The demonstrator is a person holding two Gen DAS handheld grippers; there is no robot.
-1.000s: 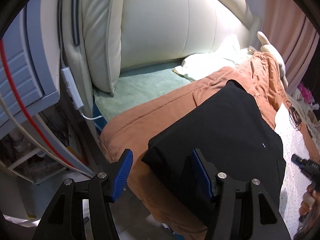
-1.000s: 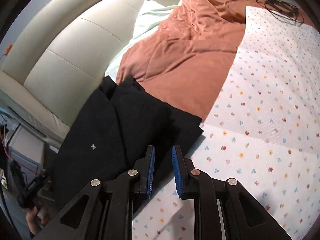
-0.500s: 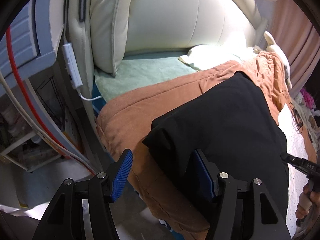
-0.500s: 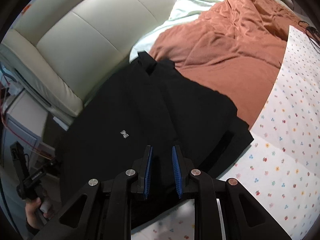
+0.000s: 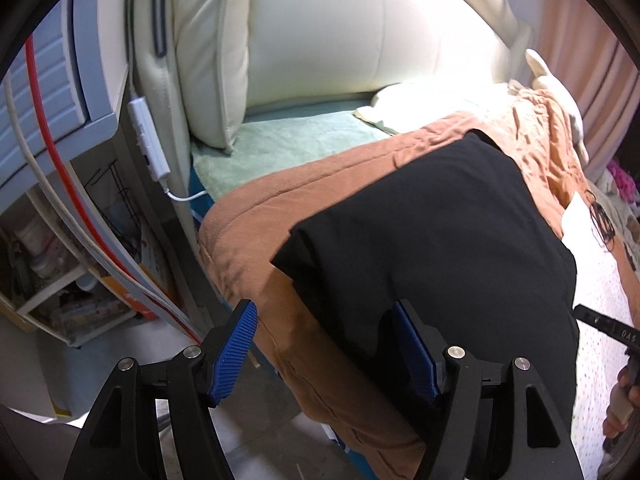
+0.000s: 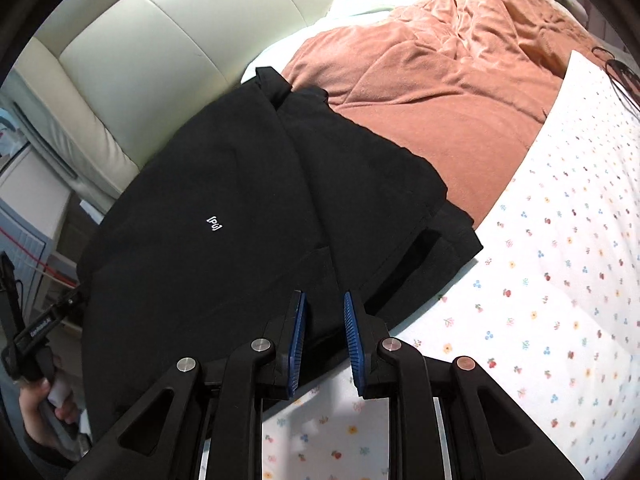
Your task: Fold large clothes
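The black garment [image 6: 224, 216] is lying part-folded across the orange blanket [image 6: 448, 92] at the bed's edge. The left gripper [image 5: 326, 350] has just been opening; nothing is being pinched. The right gripper [image 6: 324, 338] is standing narrowly parted, empty. Advisable: align the edges squarely before the next fold.

Black garment [image 6: 224, 208], folded into a layered, roughly rectangular stack with a small white logo [image 6: 214, 224] on top. Lies flat across the rust-orange blanket [image 6: 440, 92], one corner reaching onto the floral sheet [image 6: 560, 272], near edge hanging toward the bed's side.
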